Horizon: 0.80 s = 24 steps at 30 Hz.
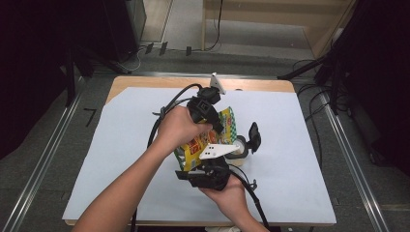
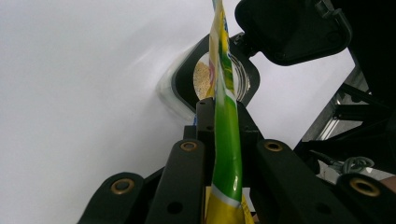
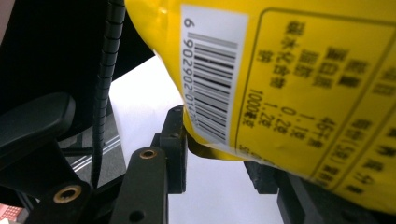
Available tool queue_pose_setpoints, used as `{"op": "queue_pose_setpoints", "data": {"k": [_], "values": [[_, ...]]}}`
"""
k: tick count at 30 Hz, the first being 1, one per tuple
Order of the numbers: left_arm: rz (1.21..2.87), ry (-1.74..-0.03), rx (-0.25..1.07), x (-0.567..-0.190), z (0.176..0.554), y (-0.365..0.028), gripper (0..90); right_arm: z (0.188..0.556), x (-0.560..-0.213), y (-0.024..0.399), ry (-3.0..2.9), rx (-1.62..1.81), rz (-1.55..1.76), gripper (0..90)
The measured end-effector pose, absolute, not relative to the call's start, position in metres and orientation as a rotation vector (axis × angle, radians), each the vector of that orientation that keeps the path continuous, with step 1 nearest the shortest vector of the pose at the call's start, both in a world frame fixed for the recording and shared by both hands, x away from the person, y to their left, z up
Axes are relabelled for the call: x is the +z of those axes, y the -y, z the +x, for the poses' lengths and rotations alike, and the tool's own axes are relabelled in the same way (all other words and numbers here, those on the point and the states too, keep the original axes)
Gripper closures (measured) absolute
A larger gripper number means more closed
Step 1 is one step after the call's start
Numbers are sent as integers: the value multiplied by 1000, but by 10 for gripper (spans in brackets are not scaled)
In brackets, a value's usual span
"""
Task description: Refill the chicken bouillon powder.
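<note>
Left tongs (image 2: 219,126) clamp the yellow-and-green printed foil pouch's (image 2: 225,140) edge above a clear open-lidded jar (image 2: 205,77) on the white-covered table (image 1: 300,145). Right tongs (image 3: 219,154) straddle its barcode corner, seemingly pinching it; from the high view that's hidden.

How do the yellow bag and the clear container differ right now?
The yellow bag is held up, tilted, between both grippers; the clear container stands on the white sheet. The bag is soft, flat and printed; the container is rigid, clear, its black lid flipped open. The container holds pale granules.
</note>
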State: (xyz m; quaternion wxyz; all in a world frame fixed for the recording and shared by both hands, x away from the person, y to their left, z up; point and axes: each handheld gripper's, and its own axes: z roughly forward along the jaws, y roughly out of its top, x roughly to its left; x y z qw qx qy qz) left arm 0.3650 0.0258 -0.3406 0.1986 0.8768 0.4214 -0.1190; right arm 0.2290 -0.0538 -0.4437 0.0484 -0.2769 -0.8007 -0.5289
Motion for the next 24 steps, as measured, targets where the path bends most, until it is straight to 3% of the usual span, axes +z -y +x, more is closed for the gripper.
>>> {"op": "queue_pose_setpoints", "data": {"k": [14, 18, 24], "values": [[2495, -1162, -310, -340, 364, -13, 866, 228, -445, 57, 2438, -1613, -843, 608], [2496, -1163, -322, -341, 365, -12, 866, 228, -445, 59, 2460, -1608, -852, 664], [2492, -1172, -338, -341, 367, -14, 866, 227, -443, 58, 2461, -1610, -849, 670]]}}
